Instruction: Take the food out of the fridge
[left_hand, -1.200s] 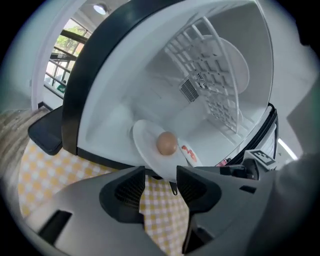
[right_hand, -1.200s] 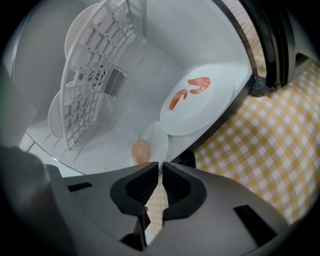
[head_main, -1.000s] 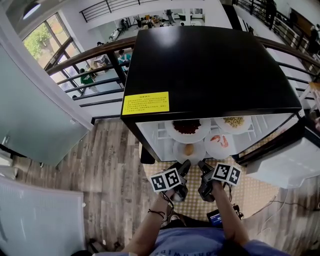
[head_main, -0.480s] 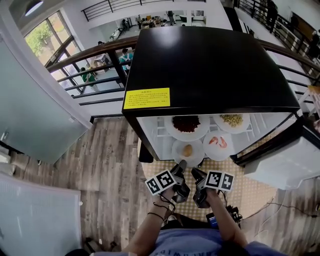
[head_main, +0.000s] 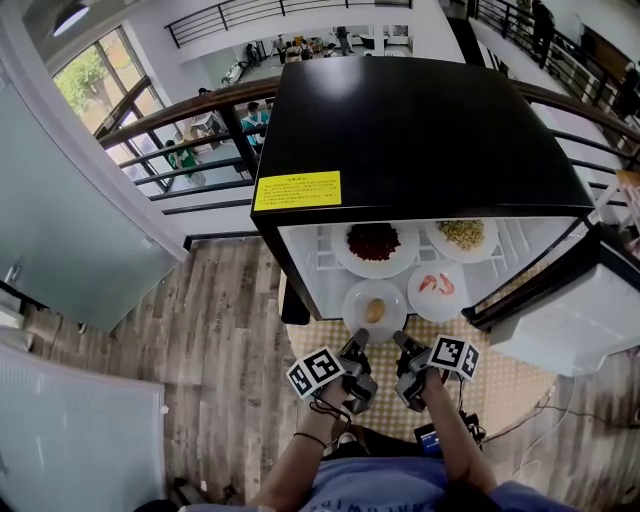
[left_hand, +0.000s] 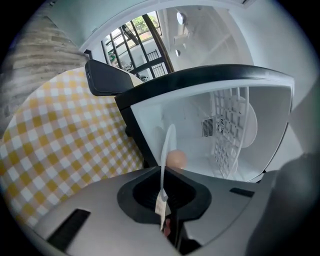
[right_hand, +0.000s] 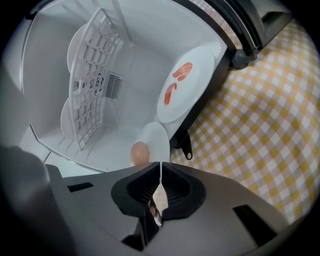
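A small white plate (head_main: 374, 310) with a round tan piece of food (head_main: 375, 309) sits at the front of the open fridge's lower level (head_main: 320, 290). My left gripper (head_main: 357, 347) and right gripper (head_main: 404, 344) each pinch its near rim. In the left gripper view the rim (left_hand: 169, 145) runs edge-on into the shut left gripper (left_hand: 164, 172), with the tan food (left_hand: 176, 160) behind. In the right gripper view the plate (right_hand: 156, 140) and food (right_hand: 139, 151) lie just beyond the shut right gripper (right_hand: 160, 167).
A shrimp plate (head_main: 437, 287) lies beside it. On the wire shelf (right_hand: 95, 75) above stand a plate of dark red food (head_main: 373, 243) and one of yellowish food (head_main: 462, 235). The fridge door (head_main: 560, 320) hangs open at right. A yellow checked mat (right_hand: 260, 115) covers the floor.
The left gripper has rolled and drawn slightly back towards me, with its marker cube now lower and further left. The right gripper has hardly moved.
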